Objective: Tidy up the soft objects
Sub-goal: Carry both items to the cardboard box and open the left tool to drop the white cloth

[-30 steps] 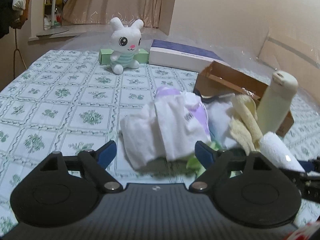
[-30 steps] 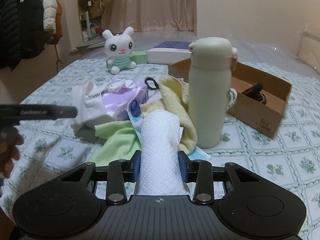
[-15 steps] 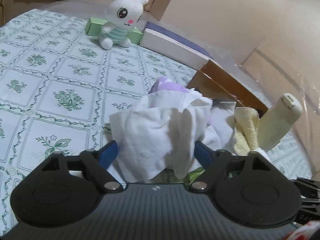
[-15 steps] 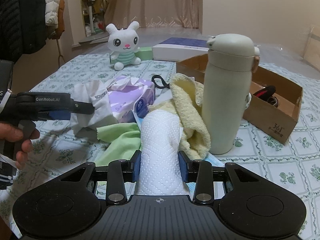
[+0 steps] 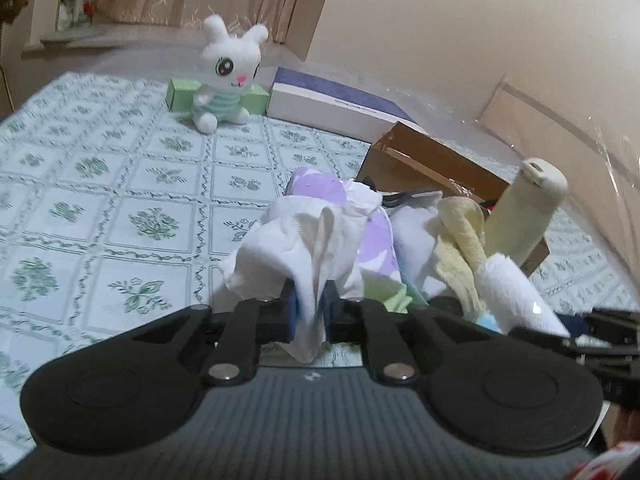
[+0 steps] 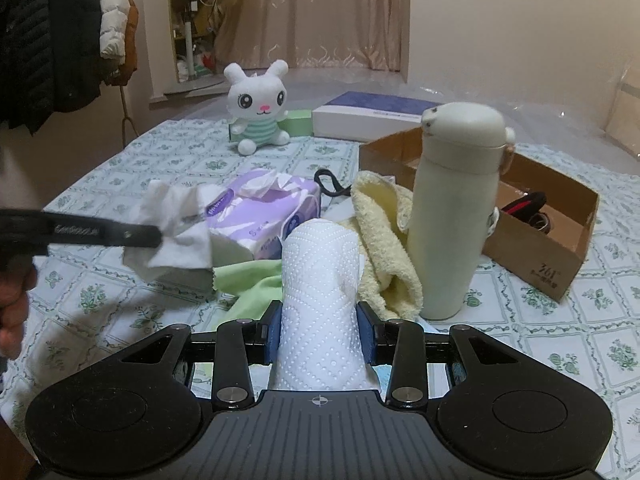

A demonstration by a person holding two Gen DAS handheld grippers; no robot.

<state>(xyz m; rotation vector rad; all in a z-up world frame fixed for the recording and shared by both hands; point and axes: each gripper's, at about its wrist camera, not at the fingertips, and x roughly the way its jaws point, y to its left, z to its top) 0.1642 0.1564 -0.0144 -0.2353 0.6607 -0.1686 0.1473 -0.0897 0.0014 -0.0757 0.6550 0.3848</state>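
Note:
My left gripper [image 5: 311, 307] is shut on a crumpled white cloth [image 5: 296, 248], its blue pads pinching a fold; in the right wrist view that cloth [image 6: 176, 232] hangs from the left gripper [image 6: 158, 236] just above the tablecloth. My right gripper [image 6: 319, 330] is shut on a white embossed paper towel roll [image 6: 320, 280], also seen in the left wrist view [image 5: 516, 296]. Behind lie a purple tissue pack [image 6: 264, 212], a yellow towel [image 6: 384, 240] and a green cloth [image 6: 248, 280]. A white bunny plush [image 6: 258, 108] sits at the far side.
A cream flask [image 6: 456, 208] stands upright right of the roll, close to an open cardboard box [image 6: 552, 240]. A white-and-blue flat box [image 6: 372, 118] and a green box [image 5: 180, 94] lie at the far edge. The green-patterned tablecloth [image 5: 100, 200] stretches bare to the left.
The left gripper went forward over the white cloth and its jaws went from wide open to shut on a fold of it. The right gripper kept holding the roll.

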